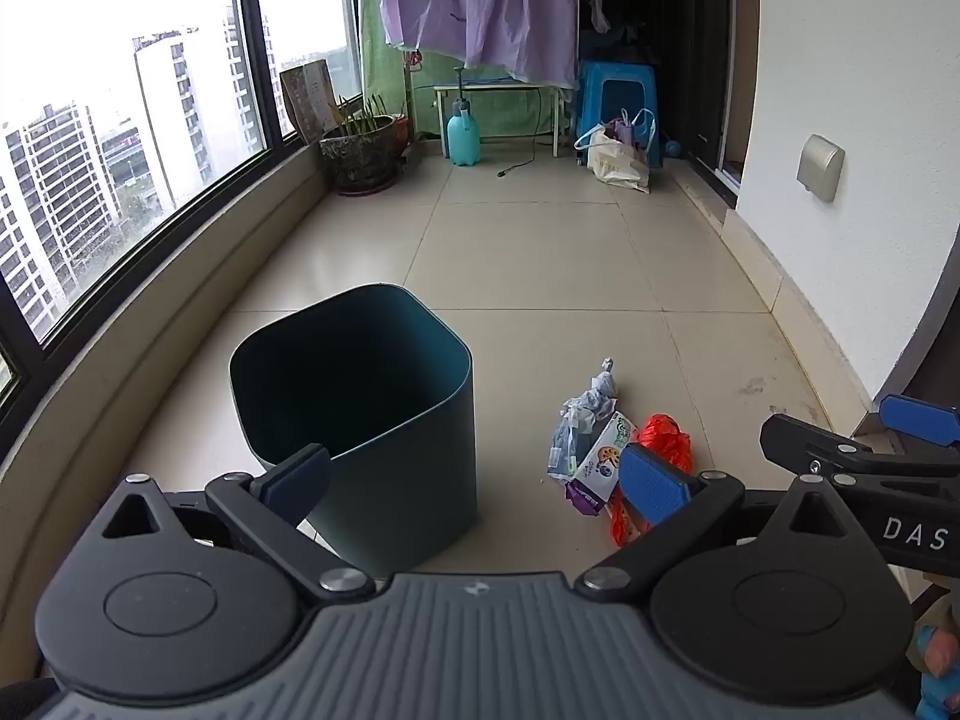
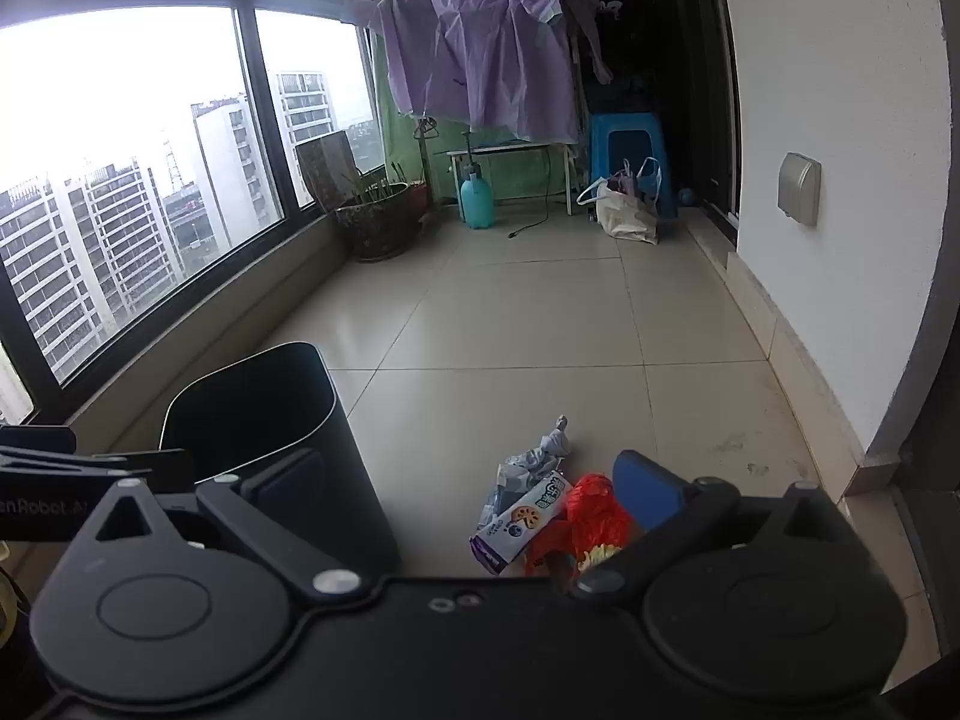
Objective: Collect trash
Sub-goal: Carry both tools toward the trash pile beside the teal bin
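A dark green trash bin [image 1: 372, 408] stands open and looks empty on the tiled floor; it also shows in the right wrist view [image 2: 270, 420]. Right of it lies a small trash pile: a crumpled grey-white wrapper [image 1: 585, 414], a white and purple snack packet [image 1: 600, 462] and a red mesh bag [image 1: 663, 441]. The pile also shows in the right wrist view, with the wrapper [image 2: 528, 462], the packet [image 2: 522, 519] and the red bag [image 2: 591, 513]. My left gripper [image 1: 474, 477] is open and empty above the bin's near side. My right gripper [image 2: 474, 492] is open and empty just short of the pile.
A window and low ledge [image 1: 150, 324] run along the left. A white wall [image 1: 840, 120] is on the right. At the far end stand a potted plant [image 1: 360, 150], a teal spray bottle [image 1: 463, 135], a blue stool [image 1: 618, 102], a cloth bag [image 1: 615, 159] and hanging laundry [image 1: 480, 0].
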`<move>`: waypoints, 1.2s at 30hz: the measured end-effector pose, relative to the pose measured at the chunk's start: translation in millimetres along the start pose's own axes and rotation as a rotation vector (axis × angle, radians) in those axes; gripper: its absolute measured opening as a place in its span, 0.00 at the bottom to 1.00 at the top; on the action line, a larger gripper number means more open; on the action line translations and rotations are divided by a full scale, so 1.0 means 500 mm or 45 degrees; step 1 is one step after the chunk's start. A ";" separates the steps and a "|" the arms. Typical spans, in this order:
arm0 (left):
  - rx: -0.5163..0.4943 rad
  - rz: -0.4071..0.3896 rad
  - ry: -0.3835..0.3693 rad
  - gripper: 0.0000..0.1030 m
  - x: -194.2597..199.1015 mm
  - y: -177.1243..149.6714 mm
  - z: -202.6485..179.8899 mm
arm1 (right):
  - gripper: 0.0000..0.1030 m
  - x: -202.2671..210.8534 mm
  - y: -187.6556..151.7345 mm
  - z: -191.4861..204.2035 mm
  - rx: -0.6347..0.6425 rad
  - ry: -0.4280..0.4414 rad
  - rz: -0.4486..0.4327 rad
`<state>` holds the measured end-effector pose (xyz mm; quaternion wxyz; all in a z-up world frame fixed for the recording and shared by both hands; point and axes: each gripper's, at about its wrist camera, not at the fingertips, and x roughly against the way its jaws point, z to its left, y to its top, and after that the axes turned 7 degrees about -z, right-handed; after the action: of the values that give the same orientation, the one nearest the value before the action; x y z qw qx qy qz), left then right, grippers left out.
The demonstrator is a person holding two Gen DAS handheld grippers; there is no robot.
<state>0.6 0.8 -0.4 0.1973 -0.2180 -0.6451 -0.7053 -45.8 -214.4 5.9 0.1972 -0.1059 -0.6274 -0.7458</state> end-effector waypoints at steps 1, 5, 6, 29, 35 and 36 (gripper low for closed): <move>0.002 0.003 0.008 1.00 -0.001 0.000 0.001 | 1.00 0.000 0.000 -0.001 -0.002 0.001 -0.002; 0.030 0.016 0.024 1.00 -0.005 0.002 0.012 | 1.00 0.004 0.001 -0.009 0.004 -0.005 -0.002; 0.037 0.019 0.025 1.00 -0.005 0.003 0.014 | 1.00 0.001 0.001 0.001 0.026 -0.011 0.005; 0.033 0.025 0.004 1.00 0.000 0.005 0.004 | 1.00 -0.008 0.001 0.001 0.020 -0.005 0.029; 0.029 0.024 0.007 1.00 0.001 0.006 0.001 | 1.00 -0.008 0.000 0.002 0.019 -0.004 0.030; 0.028 0.023 0.009 1.00 0.000 0.005 0.001 | 1.00 -0.009 0.000 0.002 0.020 -0.003 0.030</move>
<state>1.9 1.1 1.9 0.2082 -0.2193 -0.6501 -0.6970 -42.0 -212.5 4.3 0.2061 -0.1127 -0.6322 -0.7383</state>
